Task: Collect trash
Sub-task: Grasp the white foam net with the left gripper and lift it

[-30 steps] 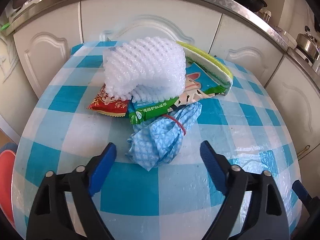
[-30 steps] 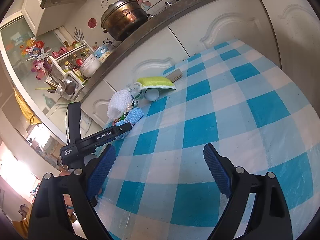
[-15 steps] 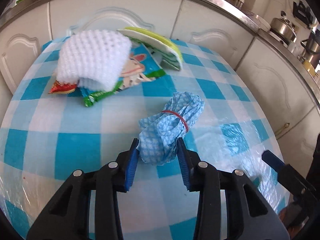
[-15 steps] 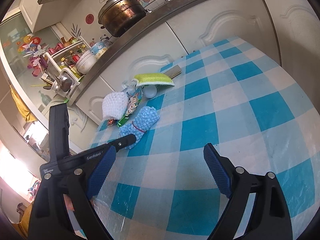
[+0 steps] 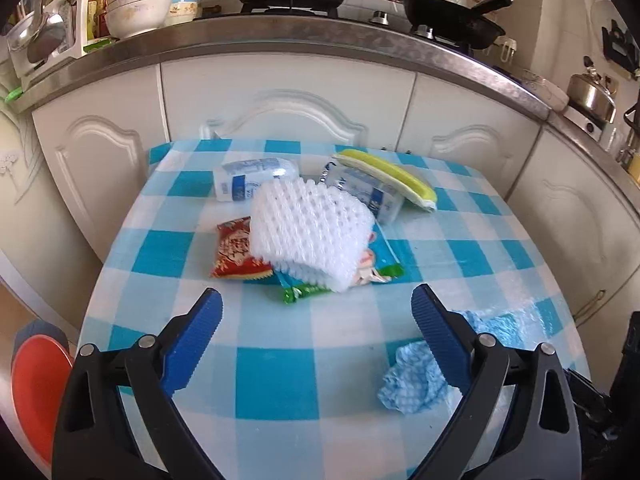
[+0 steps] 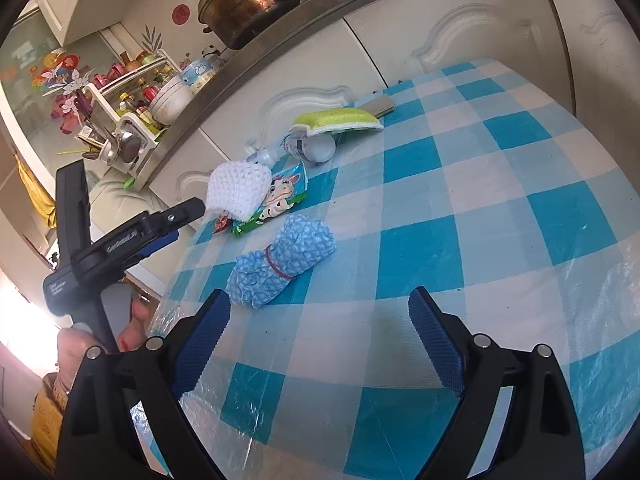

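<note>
While its jaws are opening with nothing between them, the left gripper [image 5: 316,312] hangs above the checked table [image 5: 276,384]; the blue cloth bundle [image 5: 416,380] lies just outside its right finger. Ahead sits the white foam net [image 5: 308,236] on wrappers. The right gripper [image 6: 320,332] stands wide, empty, the bundle just ahead.

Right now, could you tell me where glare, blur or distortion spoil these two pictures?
Left wrist view: fisheye bends the counter edge; the foam net looks slightly soft. Right wrist view: blown-out light at lower left; sheen on the plastic table cover.
</note>
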Demonstrator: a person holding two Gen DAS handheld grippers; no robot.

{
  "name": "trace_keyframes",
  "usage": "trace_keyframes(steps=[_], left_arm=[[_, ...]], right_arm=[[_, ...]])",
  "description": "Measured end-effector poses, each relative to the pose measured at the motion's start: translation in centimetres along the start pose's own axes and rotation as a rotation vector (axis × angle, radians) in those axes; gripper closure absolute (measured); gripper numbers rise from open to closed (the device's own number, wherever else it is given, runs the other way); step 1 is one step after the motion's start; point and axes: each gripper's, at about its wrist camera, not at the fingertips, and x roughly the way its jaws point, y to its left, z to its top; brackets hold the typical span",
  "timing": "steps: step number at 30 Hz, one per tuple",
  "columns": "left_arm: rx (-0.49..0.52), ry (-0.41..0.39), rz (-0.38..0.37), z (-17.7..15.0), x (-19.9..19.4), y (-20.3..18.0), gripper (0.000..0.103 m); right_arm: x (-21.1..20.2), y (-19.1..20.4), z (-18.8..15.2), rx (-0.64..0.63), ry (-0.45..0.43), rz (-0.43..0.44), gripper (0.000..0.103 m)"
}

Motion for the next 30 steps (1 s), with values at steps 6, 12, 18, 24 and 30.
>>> trace_keyframes(steps=[6, 12, 18, 24, 30], left_arm=[[0.12, -0.012, 0.04, 2.1, 3.4, -0.9, 0.007], [0.266, -0.019, 0.107, 2.2, 5.6, -2.6, 0.007], [0.2, -0.001, 0.084, 2.2, 6.7, -1.7, 0.034], [0.156, -0.027, 0.061, 2.0, 5.3, -1.5, 0.055], [0.071, -0.038, 0.032, 1.3, 3.3, -0.1, 0.06]], right_arm=[[1.9, 1.4, 0.7, -0.058, 0.048, -0.004, 0.013], [3.4, 2.3, 1.7, -0.078, 0.076, 0.001, 0.013], [4.9, 2.7, 2.0, -0.076, 0.096, -0.007, 0.012], [6.2, 3.2, 1.7, -0.096, 0.115, -0.032, 0.012], [7.1, 4.0, 1.8, -0.144, 0.111, -0.061, 0.012]])
